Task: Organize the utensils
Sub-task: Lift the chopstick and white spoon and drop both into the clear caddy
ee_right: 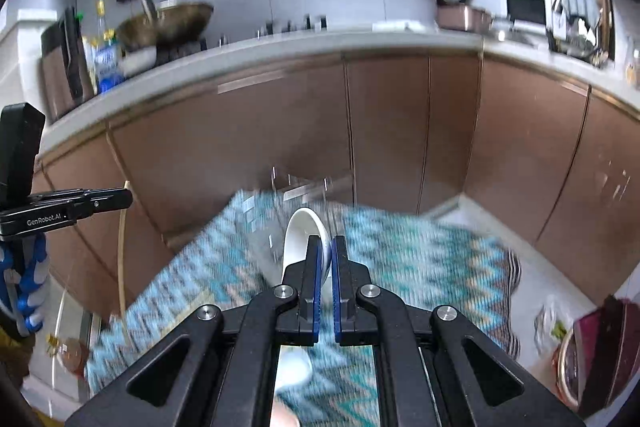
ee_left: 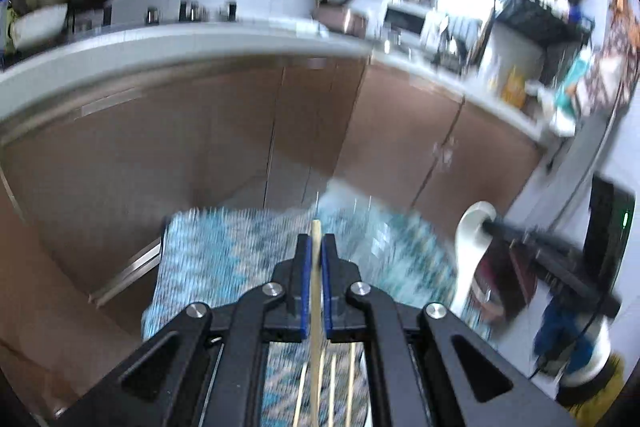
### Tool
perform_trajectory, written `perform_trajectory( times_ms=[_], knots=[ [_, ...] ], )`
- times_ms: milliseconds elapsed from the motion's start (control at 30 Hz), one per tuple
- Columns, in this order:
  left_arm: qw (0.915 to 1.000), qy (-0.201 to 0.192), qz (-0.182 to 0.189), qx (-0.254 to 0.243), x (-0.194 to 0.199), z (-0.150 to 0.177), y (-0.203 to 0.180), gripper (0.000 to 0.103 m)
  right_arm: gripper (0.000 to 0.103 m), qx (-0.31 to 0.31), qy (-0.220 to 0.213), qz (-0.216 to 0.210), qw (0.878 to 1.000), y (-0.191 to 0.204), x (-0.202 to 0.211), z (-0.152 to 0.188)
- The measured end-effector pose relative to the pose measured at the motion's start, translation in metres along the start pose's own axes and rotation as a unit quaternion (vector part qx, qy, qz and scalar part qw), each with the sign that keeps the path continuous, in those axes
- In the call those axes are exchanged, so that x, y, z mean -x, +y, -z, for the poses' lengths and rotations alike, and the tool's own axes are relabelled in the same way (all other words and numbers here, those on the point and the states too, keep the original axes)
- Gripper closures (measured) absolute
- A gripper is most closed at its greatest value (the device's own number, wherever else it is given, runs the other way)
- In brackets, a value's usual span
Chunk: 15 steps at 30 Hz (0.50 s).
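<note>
Left wrist view: the left gripper has its jaws closed on a chopstick, which runs up between the blue pads with its tip poking out past them; more pale sticks show below, behind the jaws, though whether they are held too I cannot tell.
Right wrist view: the right gripper is clamped on the rim of a white spoon, its bowl sticking out ahead of the pads.
Cross-check: the spoon appears at the right of the left view, and the left gripper with its chopstick at the left of the right view.
Setting: both tools are in the air above a blue zigzag cloth, in front of brown cabinets under a counter.
Step in hand: carrying, by my reading; each utensil is gripped and off the cloth, none yet put away.
Destination: a faint clear holder may stand at the cloth's far edge, too blurred to be sure.
Next move: find the holder, bring each utensil over it upright, lower it in, then open the jaws.
</note>
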<state>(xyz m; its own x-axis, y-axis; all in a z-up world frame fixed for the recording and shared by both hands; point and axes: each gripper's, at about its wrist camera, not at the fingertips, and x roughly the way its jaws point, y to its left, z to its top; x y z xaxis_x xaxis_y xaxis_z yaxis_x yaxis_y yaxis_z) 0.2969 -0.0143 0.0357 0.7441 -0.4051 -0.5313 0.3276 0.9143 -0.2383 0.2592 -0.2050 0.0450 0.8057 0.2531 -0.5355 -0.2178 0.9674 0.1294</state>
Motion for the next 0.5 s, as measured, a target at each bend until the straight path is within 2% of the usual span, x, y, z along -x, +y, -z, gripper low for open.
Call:
perform_trajectory(
  times_ms=[100,167,300,500],
  knots=[
    [0.9976,-0.063,0.009,0.026,-0.005,-0.029,-0.001,0.098,0.098,0.005,-0.041,0.020,0.999,0.008,-0.011,-0.020],
    [0.9932,-0.109,0.003,0.043,-0.012,-0.044,-0.002,0.098,0.099,0.005,-0.060,0.029,0.998,0.011,-0.020,-0.027],
    [0.9832,-0.170,-0.019,0.062,-0.038,-0.055,-0.003,0.098,0.099,0.013,-0.090,0.064,0.994,0.018,-0.047,-0.031],
    [0.9744,-0.205,-0.072,0.059,-0.091,-0.043,-0.005,0.098,0.099,0.022,-0.112,0.115,0.987,0.019,-0.093,-0.020]
  ],
)
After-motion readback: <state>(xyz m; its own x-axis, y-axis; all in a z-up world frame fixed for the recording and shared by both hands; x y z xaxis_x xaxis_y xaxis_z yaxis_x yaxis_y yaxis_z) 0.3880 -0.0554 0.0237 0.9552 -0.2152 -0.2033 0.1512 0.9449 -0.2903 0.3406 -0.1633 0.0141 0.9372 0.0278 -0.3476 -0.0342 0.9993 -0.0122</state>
